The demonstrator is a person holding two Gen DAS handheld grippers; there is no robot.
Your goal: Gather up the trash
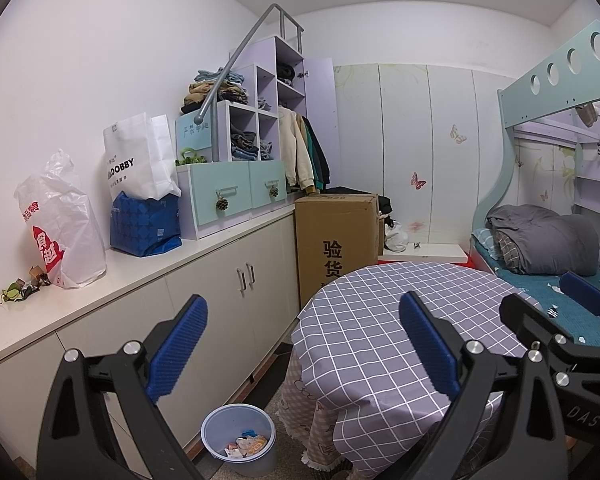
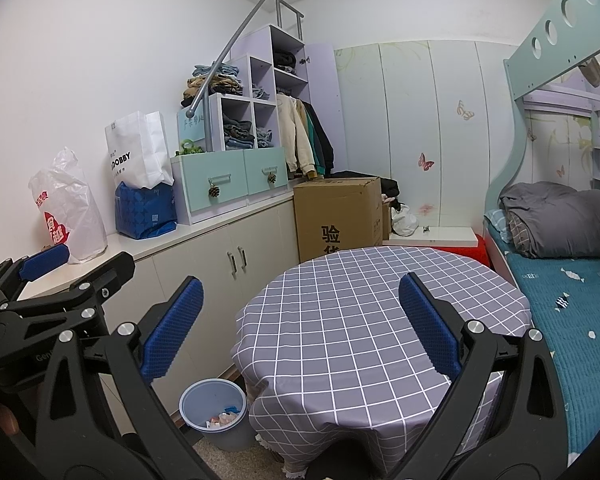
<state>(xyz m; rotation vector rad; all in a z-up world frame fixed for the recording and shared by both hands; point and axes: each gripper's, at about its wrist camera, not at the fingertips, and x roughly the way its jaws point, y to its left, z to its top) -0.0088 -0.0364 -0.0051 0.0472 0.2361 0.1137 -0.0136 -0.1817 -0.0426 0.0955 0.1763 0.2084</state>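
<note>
Both tools hung over the round table draped in a grey-and-white checked cloth point(image 1: 380, 320), and neither held anything. In the left wrist view, the left gripper point(image 1: 304, 344) had its blue ribbed pads spread wide with only tablecloth between them. The right gripper point(image 2: 300, 320) stood just as wide and empty in its own view, and showed again at the right edge of the left view.

The tabletop looked bare in both views, so that part of the job seemed finished or never needed. The translucent blue-grey plastic waste bin point(image 1: 240, 440), on the floor at the bottom of the frame beside the table, already held a small heap of crumpled wrappers point(image 1: 246, 446).

What appeared left was the small cluster of green and brown scraps point(image 1: 22, 286) at the middle left of the left view, lying on the long white cabinet top point(image 1: 148, 264) just beside the white plastic shopping bag with red print point(image 1: 62, 220). Whether those scraps counted as trash was a judgement. They lay well apart from the bin.
</note>
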